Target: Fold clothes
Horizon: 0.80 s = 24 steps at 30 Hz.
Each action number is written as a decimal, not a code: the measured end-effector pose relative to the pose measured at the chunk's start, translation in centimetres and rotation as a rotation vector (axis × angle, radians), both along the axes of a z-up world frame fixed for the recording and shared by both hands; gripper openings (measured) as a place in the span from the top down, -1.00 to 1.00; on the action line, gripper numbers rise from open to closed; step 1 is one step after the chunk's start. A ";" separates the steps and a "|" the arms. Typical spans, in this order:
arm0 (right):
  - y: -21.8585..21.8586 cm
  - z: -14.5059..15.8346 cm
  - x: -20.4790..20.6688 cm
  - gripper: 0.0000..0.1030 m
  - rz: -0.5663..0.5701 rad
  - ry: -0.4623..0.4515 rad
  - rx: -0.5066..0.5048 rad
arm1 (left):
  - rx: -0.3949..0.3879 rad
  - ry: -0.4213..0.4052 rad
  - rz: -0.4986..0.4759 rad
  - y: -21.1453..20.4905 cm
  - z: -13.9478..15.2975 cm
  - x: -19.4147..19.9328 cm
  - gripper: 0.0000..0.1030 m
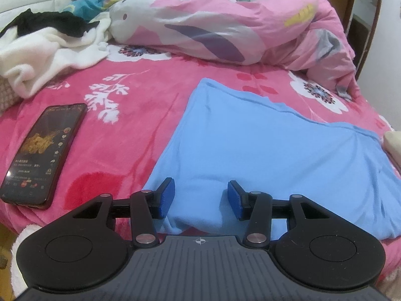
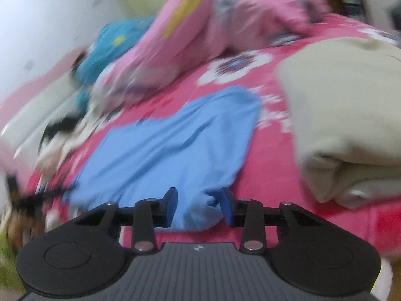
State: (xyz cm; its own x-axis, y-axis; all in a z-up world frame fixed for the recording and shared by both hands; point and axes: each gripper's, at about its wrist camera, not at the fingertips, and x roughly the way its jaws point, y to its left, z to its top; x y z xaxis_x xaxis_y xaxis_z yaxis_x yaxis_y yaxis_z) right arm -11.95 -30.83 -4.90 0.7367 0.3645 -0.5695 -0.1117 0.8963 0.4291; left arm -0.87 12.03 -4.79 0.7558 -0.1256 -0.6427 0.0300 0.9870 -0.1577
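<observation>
A: Where is the blue garment [image 1: 263,150] lying?

B: It is lying on the bed [image 1: 140,130], a near fold bunching up between both grippers.

A: Are they gripping it?

B: The left gripper [image 1: 200,198] is standing half open, pads clear. The right gripper [image 2: 199,207] is narrower; blur is hiding whether its pads are pressing the cloth. A cream bundle [image 2: 351,115] is running off-frame.

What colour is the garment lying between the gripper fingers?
Plain light blue garment, clearest in the left wrist view.
</observation>
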 end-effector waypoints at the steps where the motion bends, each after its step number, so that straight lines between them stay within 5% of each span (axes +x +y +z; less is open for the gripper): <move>1: 0.3 0.0 0.1 0.34 0.053 0.001 -0.020 | 0.008 0.001 0.001 -0.1 0.0 0.0 0.09; 10: -0.1 -1.0 0.1 0.38 0.210 -0.047 -0.062 | 0.093 0.005 0.023 -1.6 -0.1 0.3 0.04; 13: -0.7 -1.8 0.7 0.93 0.261 -0.049 -0.017 | 0.093 0.008 0.028 -1.6 -0.1 0.4 0.02; 16: -2.6 -2.0 -0.5 0.94 0.354 -0.104 0.128 | 0.078 0.019 0.034 -1.4 0.0 0.7 0.01; 24: -5.8 -3.7 -2.2 0.94 0.224 -0.075 0.149 | 0.092 0.030 0.027 -1.5 0.1 1.0 0.00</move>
State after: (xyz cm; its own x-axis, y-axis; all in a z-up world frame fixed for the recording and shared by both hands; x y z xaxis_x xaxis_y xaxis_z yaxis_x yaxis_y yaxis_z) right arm -14.17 -36.58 -8.63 0.6666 0.5986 -0.4443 -0.3365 0.7734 0.5372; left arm 0.16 10.52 -4.71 0.7382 -0.0447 -0.6731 -0.0003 0.9978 -0.0666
